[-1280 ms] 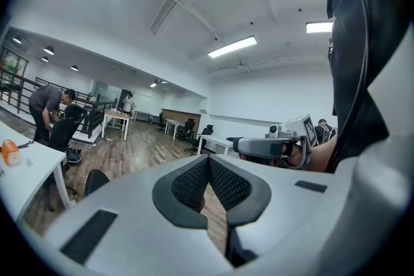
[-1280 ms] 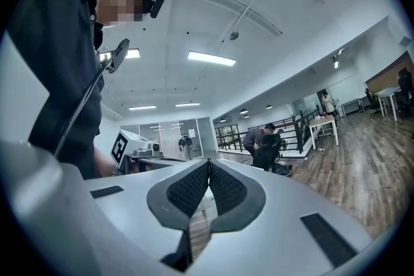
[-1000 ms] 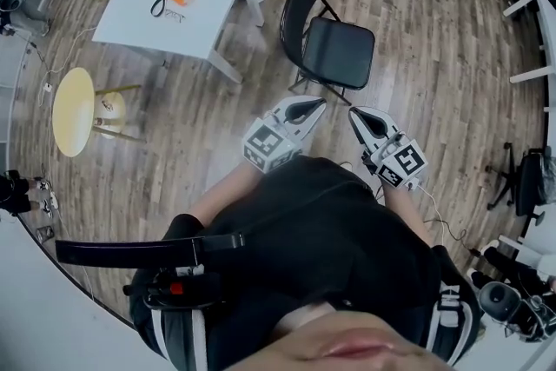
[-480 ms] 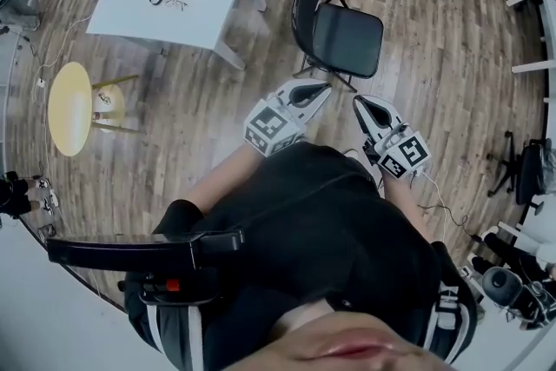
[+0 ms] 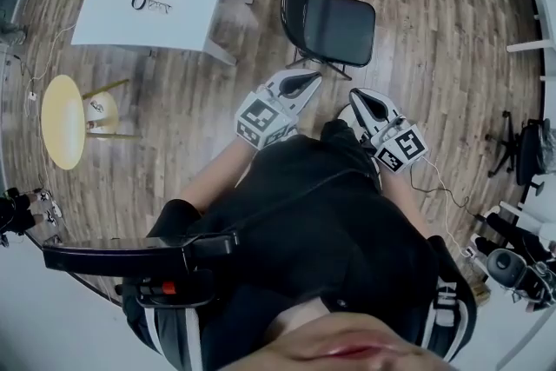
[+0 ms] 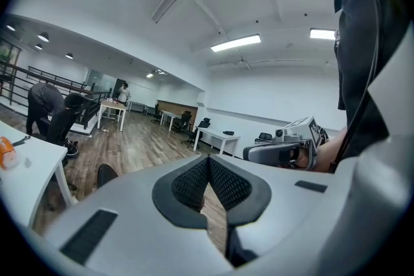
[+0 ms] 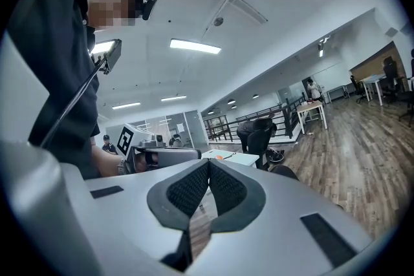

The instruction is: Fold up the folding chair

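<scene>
My left gripper [image 5: 307, 82] and right gripper [image 5: 357, 96]: fingers pressed together on both, nothing between them. Folding chair [image 5: 339, 29] stands unfolded on the wood floor [image 5: 426, 22], near my tips, not touched.

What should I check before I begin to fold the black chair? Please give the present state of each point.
1. Folding chair upright, seat bare: ok.
2. Room around it: ok; the white table stands apart.
3. Left gripper ready to grasp: not ok; jaws shut, empty.
4. Right gripper ready: not ok; jaws shut, empty.
5. Grippers at the chair: not ok; both short of it.
6. Whether it folds freely: cannot tell.
</scene>
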`<move>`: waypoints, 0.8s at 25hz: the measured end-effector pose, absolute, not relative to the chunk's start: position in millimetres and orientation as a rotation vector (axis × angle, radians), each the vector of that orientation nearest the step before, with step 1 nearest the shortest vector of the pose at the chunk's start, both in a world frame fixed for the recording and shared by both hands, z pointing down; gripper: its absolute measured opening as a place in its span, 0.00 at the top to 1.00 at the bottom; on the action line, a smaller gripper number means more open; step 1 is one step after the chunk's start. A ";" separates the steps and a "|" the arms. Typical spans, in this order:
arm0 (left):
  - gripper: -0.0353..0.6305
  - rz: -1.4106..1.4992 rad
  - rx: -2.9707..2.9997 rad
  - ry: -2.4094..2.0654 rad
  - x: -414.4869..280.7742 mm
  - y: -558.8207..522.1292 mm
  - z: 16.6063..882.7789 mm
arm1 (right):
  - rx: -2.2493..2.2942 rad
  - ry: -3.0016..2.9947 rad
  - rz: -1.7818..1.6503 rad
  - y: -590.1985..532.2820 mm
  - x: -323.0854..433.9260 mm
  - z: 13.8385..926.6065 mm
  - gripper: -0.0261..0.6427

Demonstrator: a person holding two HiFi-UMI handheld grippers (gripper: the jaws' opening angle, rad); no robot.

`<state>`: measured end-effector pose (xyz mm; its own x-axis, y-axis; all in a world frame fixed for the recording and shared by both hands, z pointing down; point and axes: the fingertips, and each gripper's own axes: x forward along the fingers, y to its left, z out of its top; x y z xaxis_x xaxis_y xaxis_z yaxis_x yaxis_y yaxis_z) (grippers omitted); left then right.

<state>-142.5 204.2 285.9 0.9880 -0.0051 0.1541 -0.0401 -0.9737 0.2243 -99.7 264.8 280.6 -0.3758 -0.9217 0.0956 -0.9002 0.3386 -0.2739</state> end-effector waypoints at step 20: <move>0.94 0.264 2.909 -0.187 29.1 168.7 281.4 | -1.565 2.633 -0.327 209.2 65.6 276.9 0.95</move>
<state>29.1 168.7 281.4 0.9758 -0.1062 0.1911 -0.1446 -0.9691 0.1998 65.6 209.2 276.9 -0.4823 -0.8743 0.0551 -0.8612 0.4617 -0.2124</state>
